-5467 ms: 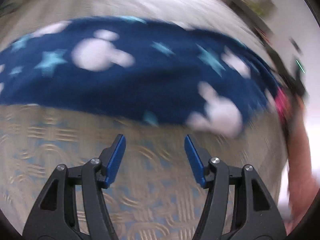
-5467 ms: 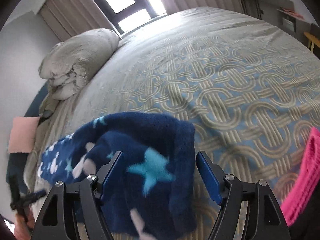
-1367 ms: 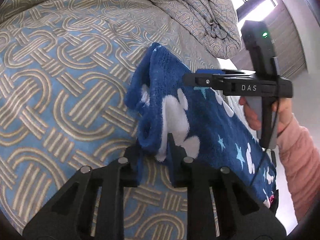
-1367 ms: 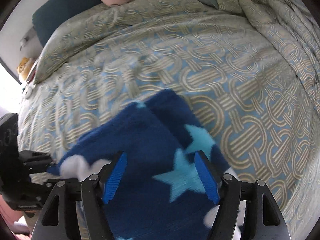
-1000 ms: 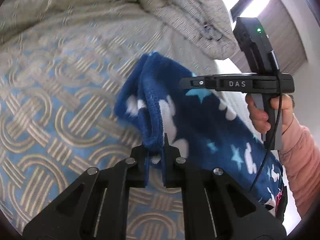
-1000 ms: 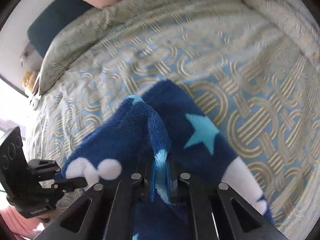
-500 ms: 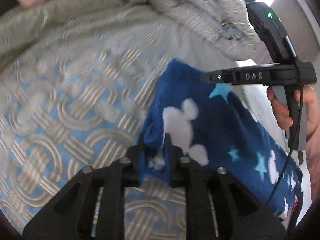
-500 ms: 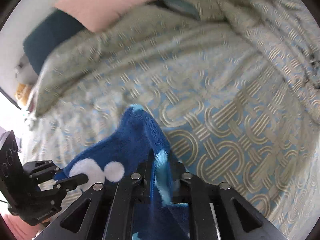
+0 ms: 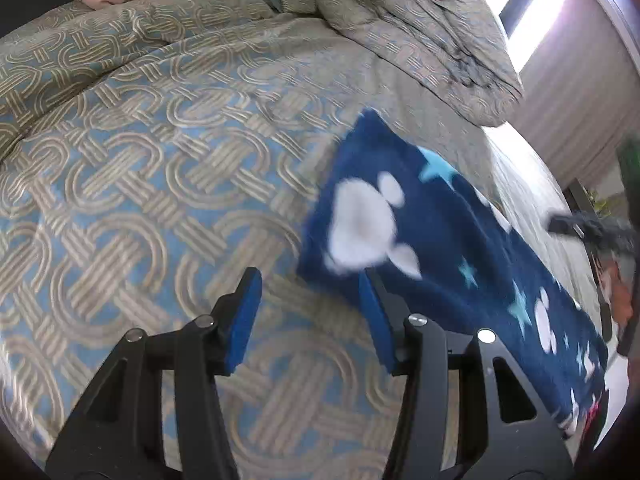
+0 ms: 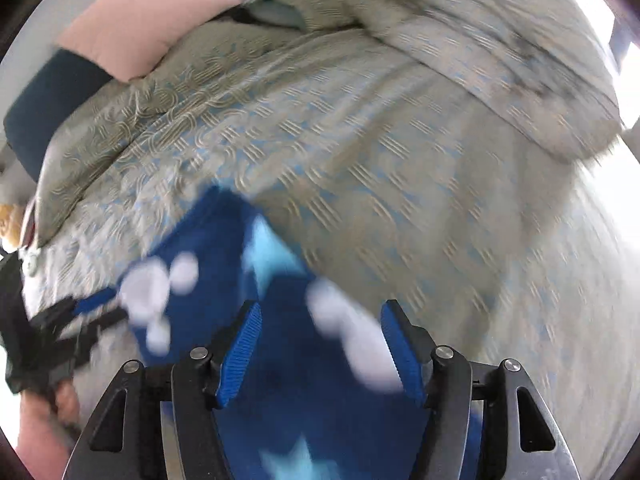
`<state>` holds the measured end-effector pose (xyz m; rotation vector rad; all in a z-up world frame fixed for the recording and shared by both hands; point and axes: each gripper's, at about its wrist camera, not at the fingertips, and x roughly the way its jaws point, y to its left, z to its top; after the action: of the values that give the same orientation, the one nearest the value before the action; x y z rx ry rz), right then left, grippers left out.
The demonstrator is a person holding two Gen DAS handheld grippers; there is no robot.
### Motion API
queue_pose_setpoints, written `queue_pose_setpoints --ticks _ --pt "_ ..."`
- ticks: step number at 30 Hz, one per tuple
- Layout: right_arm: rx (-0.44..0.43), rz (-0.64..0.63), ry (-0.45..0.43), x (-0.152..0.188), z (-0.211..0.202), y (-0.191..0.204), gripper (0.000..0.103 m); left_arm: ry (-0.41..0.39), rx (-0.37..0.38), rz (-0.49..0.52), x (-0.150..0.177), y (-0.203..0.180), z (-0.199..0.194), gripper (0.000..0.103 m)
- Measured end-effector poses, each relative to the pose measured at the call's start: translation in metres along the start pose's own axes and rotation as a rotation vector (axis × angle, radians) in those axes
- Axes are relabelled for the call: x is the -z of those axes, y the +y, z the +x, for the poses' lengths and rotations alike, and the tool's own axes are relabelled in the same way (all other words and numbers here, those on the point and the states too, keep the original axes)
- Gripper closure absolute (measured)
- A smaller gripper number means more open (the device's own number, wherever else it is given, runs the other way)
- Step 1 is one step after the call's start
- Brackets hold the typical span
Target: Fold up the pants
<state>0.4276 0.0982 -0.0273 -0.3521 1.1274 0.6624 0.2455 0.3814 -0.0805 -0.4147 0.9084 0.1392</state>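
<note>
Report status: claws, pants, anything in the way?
Left claw and right claw just opened, gripping nothing. Pants released, lying folded on the bedspread. Nothing in the way.

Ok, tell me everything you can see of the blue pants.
The pants are dark blue fleece printed with white mouse heads and pale blue stars. They lie folded in a long strip on the patterned bedspread, near end blurred. Both claws have just been opening: the left claw stands beside the corner, and the right claw straddles the cloth unpinched.

I see patterned blue-beige bedspread (image 9: pixel 132 168), crumpled duvet (image 9: pixel 420 28) heaped at the far end, pink pillow (image 10: pixel 140 20), window (image 9: pixel 516 4) behind.
</note>
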Motion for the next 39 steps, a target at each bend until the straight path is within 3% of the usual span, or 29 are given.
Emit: queue_pose_setpoints --ticks 6,10,13,16,19,21,24,27,31,36,39 --pt "-0.02 0.276 -0.01 0.146 -0.088 -0.071 0.038 0.045 0.011 0.058 0.022 -0.033 -0.015 0.045" --pt "0.072 0.498 -0.035 0.264 -0.142 -0.11 0.038 0.102 0.147 0.087 0.043 -0.07 -0.024 0.045" --pt "0.131 0.667 -0.07 0.337 -0.178 -0.137 0.038 0.137 0.278 0.218 0.075 -0.124 -0.035 0.045" --pt "0.174 0.854 -0.12 0.404 -0.206 -0.163 0.038 0.236 0.44 0.383 0.121 -0.192 -0.038 0.045" --pt "0.194 0.979 -0.166 0.454 -0.221 -0.181 0.038 0.332 0.516 0.595 0.179 -0.265 -0.037 0.045" --pt "0.225 1.021 -0.187 0.479 -0.227 -0.191 0.038 0.368 0.535 0.759 0.22 -0.314 -0.037 0.045" --pt "0.235 1.066 -0.228 0.502 -0.23 -0.205 0.038 0.317 0.504 0.954 0.261 -0.371 -0.042 0.045" --pt "0.175 1.108 -0.285 0.524 -0.227 -0.224 0.036 0.245 0.436 1.035 0.273 -0.406 -0.038 0.045" --pt "0.098 1.135 -0.339 0.538 -0.219 -0.248 0.025 0.236 0.388 0.992 0.26 -0.427 -0.02 0.045" --pt "-0.043 1.258 -0.395 0.544 -0.197 -0.282 0.021 0.255 0.403 0.888 0.244 -0.45 -0.006 0.044" --pt "-0.06 1.283 -0.438 0.537 -0.195 -0.297 0.02 0.254 0.425 0.894 0.241 -0.451 -0.006 0.044"
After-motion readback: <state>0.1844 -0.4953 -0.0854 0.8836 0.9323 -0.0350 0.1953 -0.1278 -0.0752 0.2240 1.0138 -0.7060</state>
